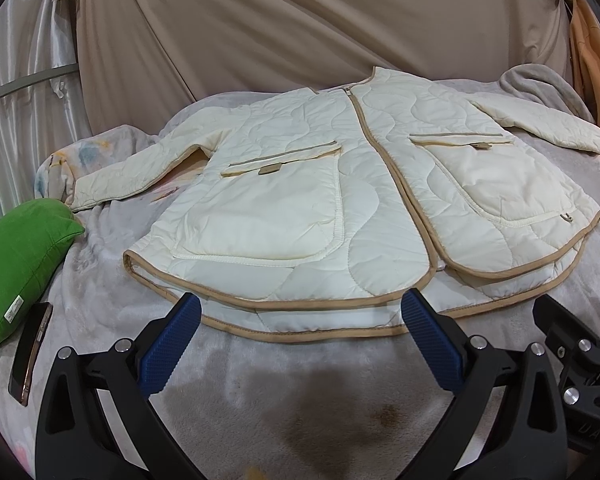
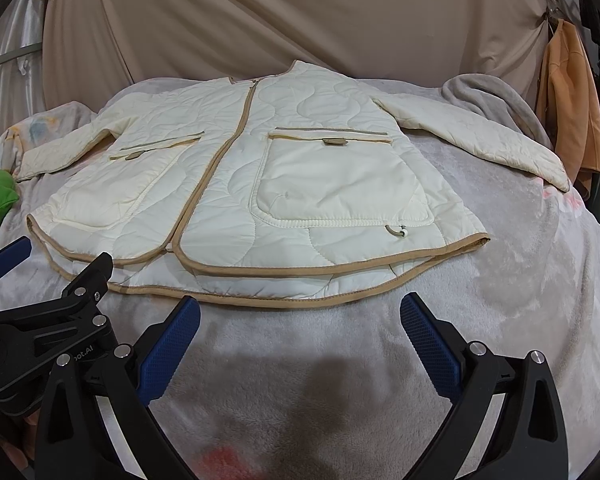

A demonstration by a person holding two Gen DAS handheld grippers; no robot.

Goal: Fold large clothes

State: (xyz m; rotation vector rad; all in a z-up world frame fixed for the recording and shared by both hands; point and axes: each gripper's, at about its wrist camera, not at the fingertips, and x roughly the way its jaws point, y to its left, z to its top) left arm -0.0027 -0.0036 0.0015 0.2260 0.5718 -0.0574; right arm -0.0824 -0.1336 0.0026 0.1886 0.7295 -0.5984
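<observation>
1. Left wrist view alone shows a phone [image 1: 30, 354] lying flat on the blanket beside the green pillow [image 1: 18, 268], and the whole of that pillow; from the right wrist only a corner of the pillow peeks in at the left edge.
2. The right wrist view alone shows the small drawcord toggle [image 2: 398, 233] under the jacket's pocket clearly, and more of the orange garment [image 2: 570, 112] hanging at the right.
3. The left gripper [image 1: 300, 316] hovers with its blue pads spread wide, holding nothing, tips over the near hem.
4. The right gripper [image 2: 300, 316] is likewise wide apart and empty, just short of the hem, with the left gripper's black frame close on its left.
5. The cream quilted jacket [image 1: 340, 184] lies front up and zipped on the grey blanket [image 2: 520, 280], sleeves spread to both sides, tan-trimmed hem nearest the grippers.
6. A beige draped sheet [image 1: 300, 28] hangs behind the bed.
</observation>
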